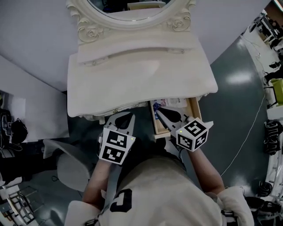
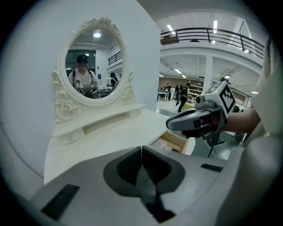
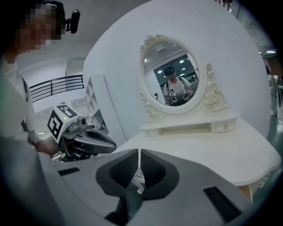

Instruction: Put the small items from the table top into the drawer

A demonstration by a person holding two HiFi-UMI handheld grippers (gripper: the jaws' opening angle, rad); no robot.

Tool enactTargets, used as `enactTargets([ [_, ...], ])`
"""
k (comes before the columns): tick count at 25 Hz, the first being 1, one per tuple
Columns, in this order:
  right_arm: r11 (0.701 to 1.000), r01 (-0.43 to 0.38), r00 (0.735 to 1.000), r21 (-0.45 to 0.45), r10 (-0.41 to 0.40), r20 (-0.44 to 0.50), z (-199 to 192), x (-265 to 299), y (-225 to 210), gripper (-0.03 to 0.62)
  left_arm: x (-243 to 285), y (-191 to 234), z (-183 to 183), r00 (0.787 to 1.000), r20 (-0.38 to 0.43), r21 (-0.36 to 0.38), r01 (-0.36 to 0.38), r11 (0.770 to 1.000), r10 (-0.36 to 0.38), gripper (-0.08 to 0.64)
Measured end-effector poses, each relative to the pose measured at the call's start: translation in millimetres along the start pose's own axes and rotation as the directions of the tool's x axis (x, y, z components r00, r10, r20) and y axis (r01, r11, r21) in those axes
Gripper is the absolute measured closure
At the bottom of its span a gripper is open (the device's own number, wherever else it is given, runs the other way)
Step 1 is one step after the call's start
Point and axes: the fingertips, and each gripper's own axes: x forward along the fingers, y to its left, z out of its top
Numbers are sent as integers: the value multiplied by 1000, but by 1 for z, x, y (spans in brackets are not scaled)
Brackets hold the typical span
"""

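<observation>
The person's pale top (image 1: 172,194) fills the bottom of the head view, and both forearms reach forward from it. The left claw (image 1: 130,116) hangs just off the front edge of the white table (image 1: 141,79), left of the open drawer (image 1: 195,108). Its own view shows its jaws pressed together with nothing between them. The right claw (image 1: 160,110) hangs over the drawer, pointing into it. Its jaws are drawn almost together, with only a thin slit between the tips. Something pale glints in that slit, but I cannot tell what it is, and no item is clearly gripped. The drawer is pulled out under the table's right front. Small items (image 1: 170,102) lie inside it toward the back, some white and some bluish. An oval mirror (image 1: 128,9) in a carved white frame stands at the table's far side, above a low shelf.
</observation>
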Motion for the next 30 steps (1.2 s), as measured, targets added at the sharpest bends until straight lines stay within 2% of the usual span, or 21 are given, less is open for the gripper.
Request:
enactTargets([
  [8,1000,-11,999,-25,12,37,14,-4,42,552,-13,3,-2,998,25,34,54,998,-55,502],
  [18,998,70,996,5,-70,50,13,-21,57,557,-6,-9,-1,987,28,73,154,985,-157,502],
  [26,999,31,995,-19,-29,97,26,-31,68,558,-15,-17,5,988,52,75,142,987,-146,503],
  [30,998,52,991,-37,-47,124,31,-49,60,563,-12,-38,15,985,66,95,151,984,-157,503],
])
